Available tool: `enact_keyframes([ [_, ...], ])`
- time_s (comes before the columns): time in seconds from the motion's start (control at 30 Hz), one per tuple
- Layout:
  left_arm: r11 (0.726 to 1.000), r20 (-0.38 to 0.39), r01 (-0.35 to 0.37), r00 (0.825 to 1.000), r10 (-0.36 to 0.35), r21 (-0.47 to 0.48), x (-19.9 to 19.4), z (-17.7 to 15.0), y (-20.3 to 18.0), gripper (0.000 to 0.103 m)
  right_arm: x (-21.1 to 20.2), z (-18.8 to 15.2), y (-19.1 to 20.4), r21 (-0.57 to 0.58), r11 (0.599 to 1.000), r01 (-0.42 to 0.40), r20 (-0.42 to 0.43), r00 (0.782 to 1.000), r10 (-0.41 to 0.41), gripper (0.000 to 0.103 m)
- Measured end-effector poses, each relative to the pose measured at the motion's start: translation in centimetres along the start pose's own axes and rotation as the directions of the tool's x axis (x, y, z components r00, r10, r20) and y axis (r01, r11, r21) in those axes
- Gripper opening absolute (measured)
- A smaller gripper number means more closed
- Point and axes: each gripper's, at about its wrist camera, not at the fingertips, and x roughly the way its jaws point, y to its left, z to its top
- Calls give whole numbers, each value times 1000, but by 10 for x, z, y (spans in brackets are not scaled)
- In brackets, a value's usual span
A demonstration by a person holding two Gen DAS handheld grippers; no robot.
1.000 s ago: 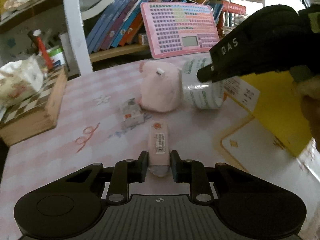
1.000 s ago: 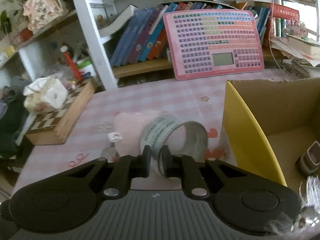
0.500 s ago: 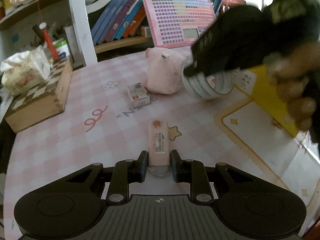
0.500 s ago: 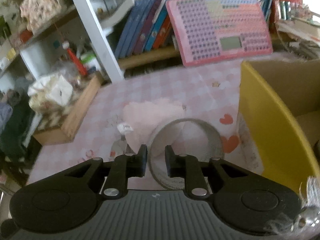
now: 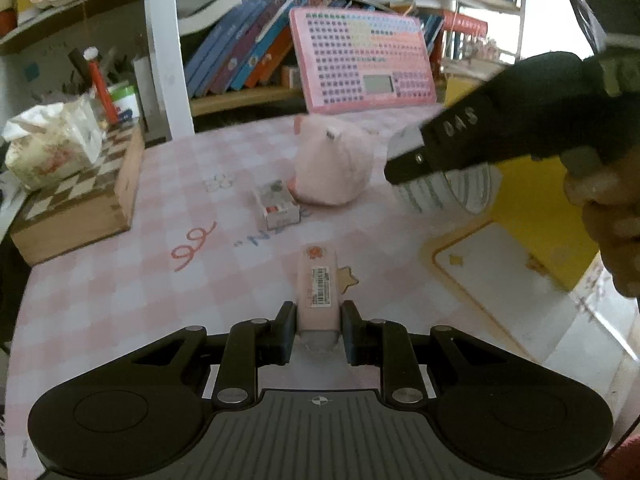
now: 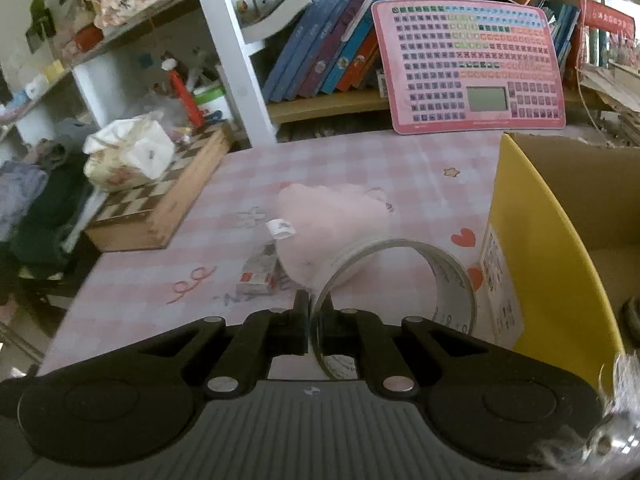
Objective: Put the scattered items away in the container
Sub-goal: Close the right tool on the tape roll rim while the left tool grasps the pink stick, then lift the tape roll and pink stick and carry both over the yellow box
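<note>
Already both grippers carry something. The left gripper (image 5: 319, 330) pinches a pink case (image 5: 319, 292) by its near end, its far end toward the table (image 5: 120, 280). The right gripper (image 6: 315, 320) has just closed its jaws on the wall of a tape roll (image 6: 400, 280), held just beside the yellow box (image 6: 552, 264). Neither item is in the box yet; something dark lies at its bottom edge, too cropped to name. A pink plush (image 5: 332, 168) and a small carton (image 5: 278, 210) lie on the table, so most of the tidying seems left. Readable writing is scant: "DAS" on the right gripper's side, a barcode label on the case, blurred print on the tape.
</note>
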Motion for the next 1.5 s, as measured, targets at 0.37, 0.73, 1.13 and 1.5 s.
enact_keyframes([
  [0.37, 995, 79, 55, 996, -48, -85, -69, -2, 9, 22, -80, -26, 6, -27, 987, -155, 1, 988, 155, 4],
  [0.73, 988, 38, 123, 992, -120, -94, -96, -6, 1, 22, -129, -61, -8, 21, 991, -130, -55, 990, 131, 4],
  [1.13, 963, 10, 267, 964, -267, 25, -82, 15, -41, 22, -171, -92, -36, 135, 991, 1, -39, 999, 4, 4],
  [1.5, 905, 5, 405, 912, -409, 133, -75, 42, -84, 22, -214, -105, -67, 265, 952, 156, -9, 987, -160, 4],
])
